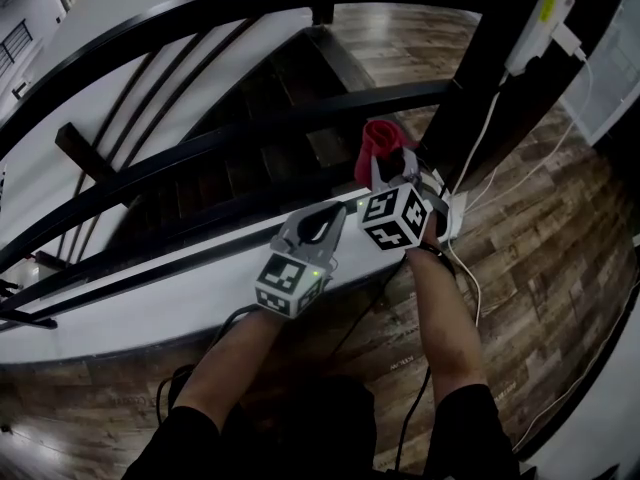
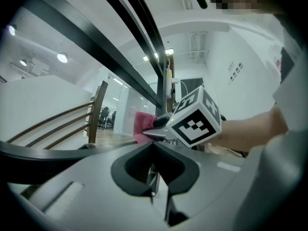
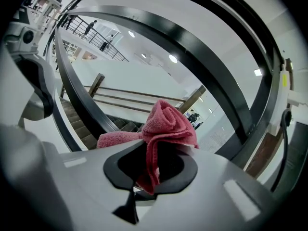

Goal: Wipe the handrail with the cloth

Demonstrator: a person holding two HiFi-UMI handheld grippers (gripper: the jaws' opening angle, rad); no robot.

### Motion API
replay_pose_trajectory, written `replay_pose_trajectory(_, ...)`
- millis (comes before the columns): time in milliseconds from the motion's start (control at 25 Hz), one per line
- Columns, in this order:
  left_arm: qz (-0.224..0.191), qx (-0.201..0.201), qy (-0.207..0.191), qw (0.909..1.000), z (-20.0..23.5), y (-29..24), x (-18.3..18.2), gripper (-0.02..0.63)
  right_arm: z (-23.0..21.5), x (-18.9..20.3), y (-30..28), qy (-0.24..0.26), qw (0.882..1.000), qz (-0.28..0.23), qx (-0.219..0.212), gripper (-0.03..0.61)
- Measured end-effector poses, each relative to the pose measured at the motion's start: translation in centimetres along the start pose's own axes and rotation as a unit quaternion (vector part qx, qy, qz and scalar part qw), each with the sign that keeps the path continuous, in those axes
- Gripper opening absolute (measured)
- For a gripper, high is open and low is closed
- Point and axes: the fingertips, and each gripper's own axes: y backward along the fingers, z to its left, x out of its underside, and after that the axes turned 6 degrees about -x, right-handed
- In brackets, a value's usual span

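Note:
A pink cloth (image 1: 378,140) (image 3: 166,124) is bunched between the jaws of my right gripper (image 1: 386,164) (image 3: 149,150), which is shut on it. The cloth sits just below one of the curved black handrail bars (image 1: 300,116) (image 3: 211,76), beside a dark post; I cannot tell if it touches the bar. My left gripper (image 1: 325,214) (image 2: 155,146) hangs just left of and below the right one, jaws closed together with nothing in them. In the left gripper view the right gripper (image 2: 161,128) and cloth (image 2: 143,121) show straight ahead.
Several black rails curve across the view above a stairwell (image 1: 250,173). A dark post (image 1: 500,58) carries a white power adapter (image 1: 540,18) with cables trailing down. A white ledge (image 1: 150,303) runs under the rails, and wooden floor (image 1: 540,258) lies to the right.

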Motion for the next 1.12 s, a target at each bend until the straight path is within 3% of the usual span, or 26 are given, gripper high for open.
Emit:
replay_pose_trajectory(400, -0.003, 0.008, 0.019, 0.9998, -1.1, -3.4, -1.0, 0.000, -3.2, 2.7, -0.6, -0.009, 1.000, 0.013, 0.023, 0.044)
replay_pose_trajectory(800, 0.013, 0.010, -0.001, 0.9999, -1.4, -3.4, -0.8, 0.000, -5.9, 5.3, -1.7, -0.035, 0.998, 0.029, 0.048, 0.044)
replay_pose_trajectory(960, -0.003, 0.004, -0.016, 0.9999, -0.6, -1.0, -2.0, 0.000, -6.1, 2.4, 0.8, -0.054, 0.995, -0.032, 0.078, 0.043)
replay_pose_trajectory(1120, -0.011, -0.033, -0.044, 0.9984, 3.1, 4.2, -2.2, 0.000, -2.6, -3.1, 3.4, -0.061, 0.992, -0.098, 0.051, 0.043)
